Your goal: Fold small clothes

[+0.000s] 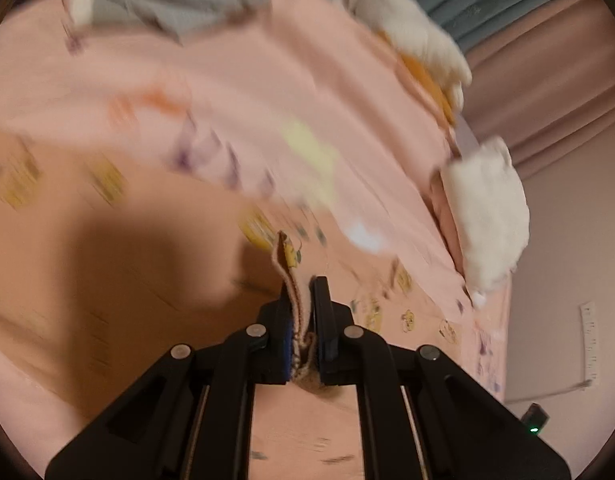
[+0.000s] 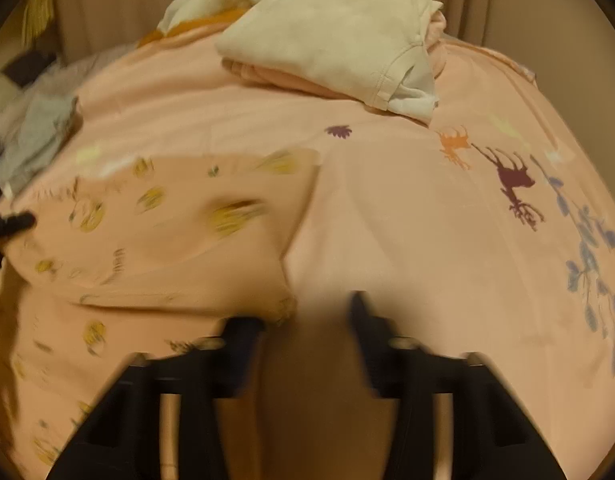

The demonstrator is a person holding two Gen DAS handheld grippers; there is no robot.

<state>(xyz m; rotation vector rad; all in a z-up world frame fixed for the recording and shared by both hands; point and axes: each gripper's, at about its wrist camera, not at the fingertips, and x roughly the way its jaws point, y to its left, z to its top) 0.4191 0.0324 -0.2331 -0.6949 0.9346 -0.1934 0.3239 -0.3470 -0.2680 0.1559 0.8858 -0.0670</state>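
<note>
A small peach garment with yellow prints point(image 2: 167, 232) lies spread on the pink bed sheet point(image 2: 407, 208), partly folded over itself. My left gripper point(image 1: 303, 300) is shut on the garment's ribbed hem point(image 1: 291, 272), which sticks up between the fingers. The garment's body point(image 1: 107, 248) hangs left of the left gripper, blurred. My right gripper point(image 2: 307, 316) is open and empty, just above the sheet at the garment's right edge. The left gripper shows at the far left of the right wrist view point(image 2: 11, 224).
A folded stack of cream and pink clothes point(image 2: 331, 36) sits at the far side of the bed. A grey garment point(image 2: 35, 140) lies at the left. White fluffy items point(image 1: 483, 216) line the bed's edge. Curtains point(image 1: 547, 80) hang behind.
</note>
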